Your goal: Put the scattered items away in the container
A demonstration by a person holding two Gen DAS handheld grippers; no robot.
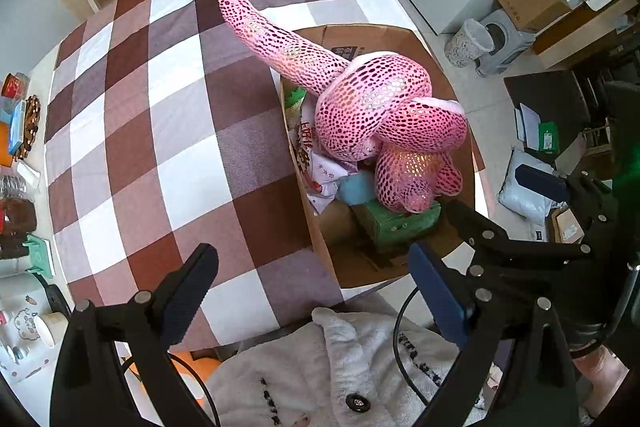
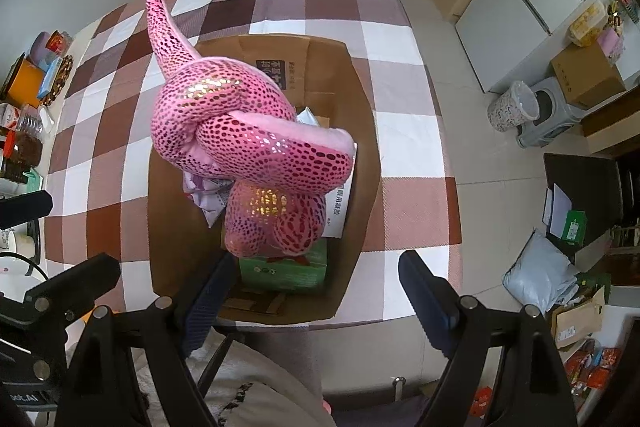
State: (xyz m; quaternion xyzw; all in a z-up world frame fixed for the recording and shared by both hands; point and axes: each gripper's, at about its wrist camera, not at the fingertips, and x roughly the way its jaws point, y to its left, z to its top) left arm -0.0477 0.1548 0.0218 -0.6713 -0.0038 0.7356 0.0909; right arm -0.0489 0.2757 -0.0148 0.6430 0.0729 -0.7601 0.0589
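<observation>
Cardboard box (image 2: 362,131) holds the knotted pink snake toy (image 2: 248,131); its tail overhangs left. I hold both tools released; checked worktop (image 1: 160,147) looks tidied.

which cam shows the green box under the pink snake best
The right wrist view: the green box faces the camera, its printed front visible below the pink snake. The left wrist view shows the box from the side, at an angle.
</observation>
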